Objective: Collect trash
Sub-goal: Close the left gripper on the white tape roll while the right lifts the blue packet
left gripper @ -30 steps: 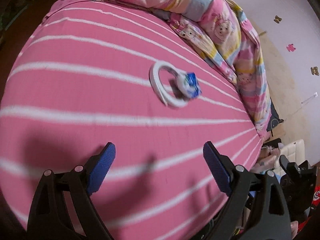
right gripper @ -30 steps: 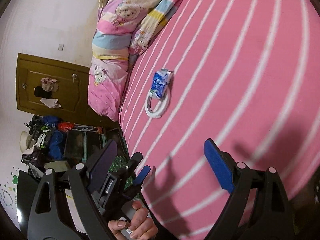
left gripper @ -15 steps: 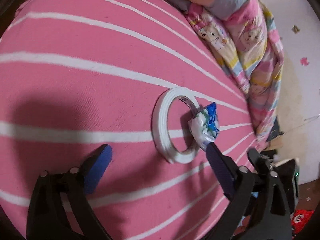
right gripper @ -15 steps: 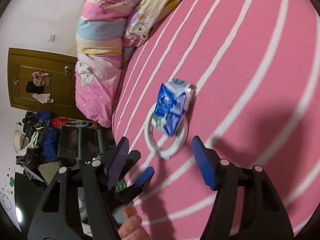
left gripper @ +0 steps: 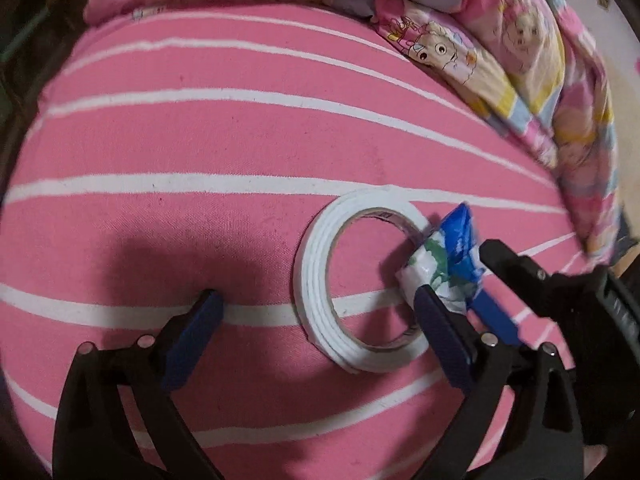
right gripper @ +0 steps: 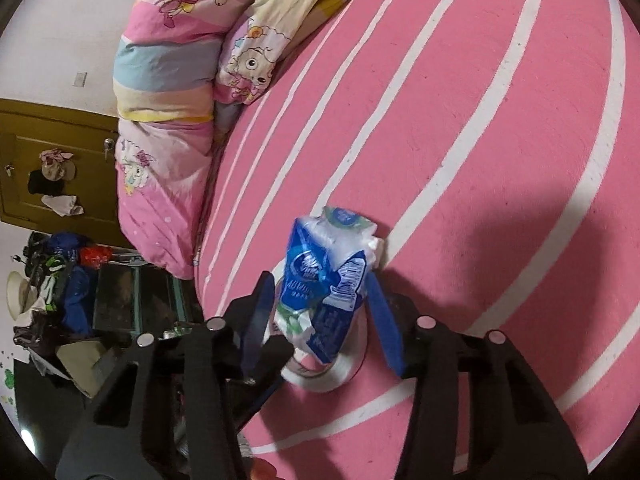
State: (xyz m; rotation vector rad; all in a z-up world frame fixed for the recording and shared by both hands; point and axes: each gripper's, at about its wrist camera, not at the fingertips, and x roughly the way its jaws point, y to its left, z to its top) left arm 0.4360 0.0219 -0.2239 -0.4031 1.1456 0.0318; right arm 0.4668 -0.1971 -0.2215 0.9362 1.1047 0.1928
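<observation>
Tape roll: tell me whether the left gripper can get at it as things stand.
Probably yes. The left gripper stands open with its fingers straddling the tape roll, though the blue wrapper and right gripper crowd one side.

Bed [left gripper: 240, 140] has a pink sheet with white stripes. Roll of white tape [left gripper: 320, 280] lies flat on it, crumpled blue-white wrapper [left gripper: 444, 264] at its 3 o'clock edge, cartoon quilt [left gripper: 520, 60] bunched at 1 o'clock.

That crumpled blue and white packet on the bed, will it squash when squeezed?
Probably: the packet looks like thin creased plastic, so it should crumple and weigh little. Its glossy film may slip. The right gripper jaws are closing around it.
</observation>
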